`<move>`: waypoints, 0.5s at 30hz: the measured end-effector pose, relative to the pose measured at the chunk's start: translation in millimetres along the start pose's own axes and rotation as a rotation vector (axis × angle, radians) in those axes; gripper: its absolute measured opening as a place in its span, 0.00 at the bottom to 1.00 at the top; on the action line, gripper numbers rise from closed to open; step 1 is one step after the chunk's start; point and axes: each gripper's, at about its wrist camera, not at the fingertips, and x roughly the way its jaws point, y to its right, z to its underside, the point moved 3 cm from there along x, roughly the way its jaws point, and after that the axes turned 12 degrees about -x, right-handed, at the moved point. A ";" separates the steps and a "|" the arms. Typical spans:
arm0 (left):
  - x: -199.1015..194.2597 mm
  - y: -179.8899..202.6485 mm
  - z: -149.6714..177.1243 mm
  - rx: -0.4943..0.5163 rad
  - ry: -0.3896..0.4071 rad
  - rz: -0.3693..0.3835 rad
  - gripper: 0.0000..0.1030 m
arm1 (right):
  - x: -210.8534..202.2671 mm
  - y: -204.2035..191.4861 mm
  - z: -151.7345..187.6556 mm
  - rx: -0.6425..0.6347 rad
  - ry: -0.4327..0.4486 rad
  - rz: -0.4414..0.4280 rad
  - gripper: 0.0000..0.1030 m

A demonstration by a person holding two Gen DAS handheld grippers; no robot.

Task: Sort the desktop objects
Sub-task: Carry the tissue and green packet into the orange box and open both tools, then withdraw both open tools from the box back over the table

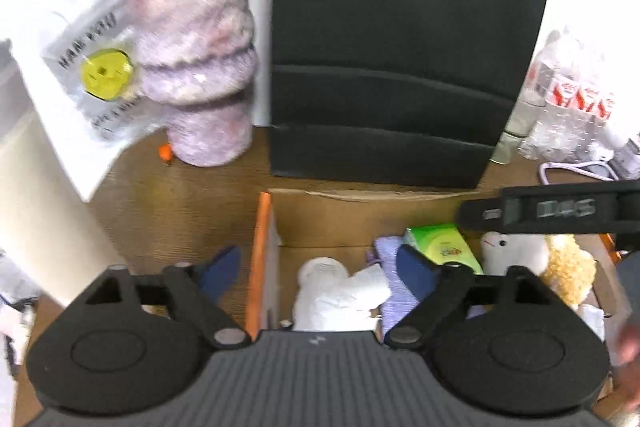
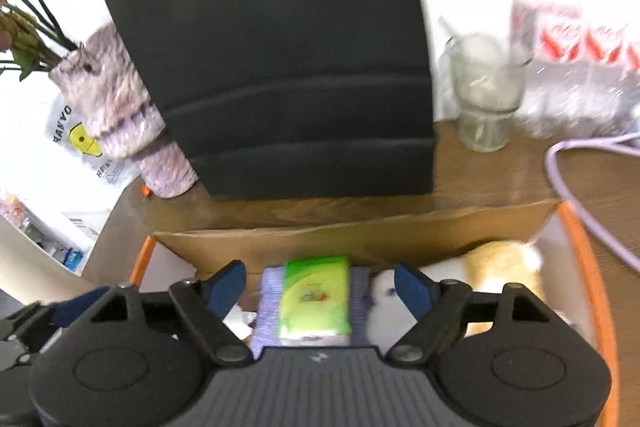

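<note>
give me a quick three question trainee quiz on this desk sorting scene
1. True or false: the green tissue pack lies inside the cardboard box.
2. Multiple choice: what stands directly behind the box? A) black paper bag B) a laptop C) a red bucket
3. Fill in: the flower stems stand in a fuzzy ______ vase.

Key
1. True; it rests on a lilac cloth, beside the white plush toy.
2. A
3. Purple. Both the left gripper and right gripper have open fingers, with nothing held.
</note>
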 end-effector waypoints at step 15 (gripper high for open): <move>-72.8 27.0 39.5 0.044 -0.059 -0.016 1.00 | -109.4 41.9 61.9 -0.068 -0.040 0.104 0.87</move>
